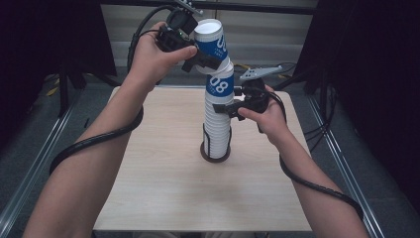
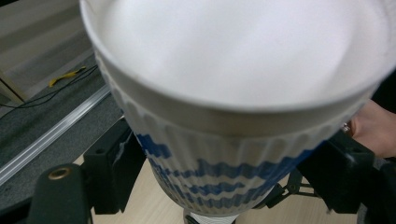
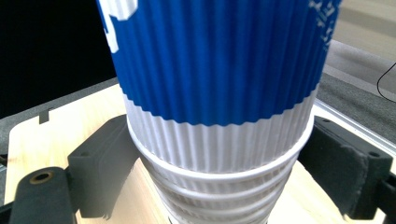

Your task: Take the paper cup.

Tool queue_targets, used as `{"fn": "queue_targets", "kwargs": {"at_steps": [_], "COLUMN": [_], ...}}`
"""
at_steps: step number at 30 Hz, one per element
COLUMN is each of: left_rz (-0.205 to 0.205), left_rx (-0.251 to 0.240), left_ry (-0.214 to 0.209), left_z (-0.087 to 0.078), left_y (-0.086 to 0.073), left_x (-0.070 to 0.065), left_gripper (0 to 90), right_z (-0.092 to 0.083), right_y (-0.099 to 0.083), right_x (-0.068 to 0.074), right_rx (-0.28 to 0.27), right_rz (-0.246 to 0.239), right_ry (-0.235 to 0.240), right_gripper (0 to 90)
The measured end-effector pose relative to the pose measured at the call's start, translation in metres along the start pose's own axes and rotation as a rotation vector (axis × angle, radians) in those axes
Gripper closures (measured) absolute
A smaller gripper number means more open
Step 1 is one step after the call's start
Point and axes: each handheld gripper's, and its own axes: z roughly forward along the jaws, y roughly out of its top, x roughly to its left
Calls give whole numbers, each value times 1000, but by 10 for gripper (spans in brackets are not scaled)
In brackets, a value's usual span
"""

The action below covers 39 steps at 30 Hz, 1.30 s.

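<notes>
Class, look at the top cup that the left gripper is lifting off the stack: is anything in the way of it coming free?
Nothing visible blocks it. The left gripper clamps the top cup, tilted, its base still in the stack, which the right gripper steadies.

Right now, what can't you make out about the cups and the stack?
- Top cup: the left gripper view cuts off its rim and blurs the inside.
- Stack: the right gripper view's bottom edge cuts off its lower cups.
- Holder: in the high view the stack hides its middle.
- Blue print: only partly readable in the high view.
</notes>
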Motion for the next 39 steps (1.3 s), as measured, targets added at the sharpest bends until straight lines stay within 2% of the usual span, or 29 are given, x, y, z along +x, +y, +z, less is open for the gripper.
{"fn": "queue_targets", "kwargs": {"at_steps": [11, 20, 29, 33, 39], "left_rz": [-9, -37, -61, -76, -85], "left_rx": [-7, -5, -7, 4, 7], "left_ry": [12, 33, 39, 33, 29], "left_z": [-15, -29, -30, -27, -23], "left_y": [-9, -31, -49, -62, -73], "left_x": [4, 11, 15, 17, 20], "left_gripper": [201, 201, 201, 201, 201], "right_z": [0, 0, -1, -1, -1], "right_y": [0, 0, -1, -1, -1], "right_x": [0, 0, 1, 2, 1], "right_rx": [3, -1, -1, 2, 1], "right_rz": [1, 5, 6, 13, 11], "right_ry": [-1, -3, -3, -6, -5], "right_gripper": [127, 127, 126, 126, 126]}}
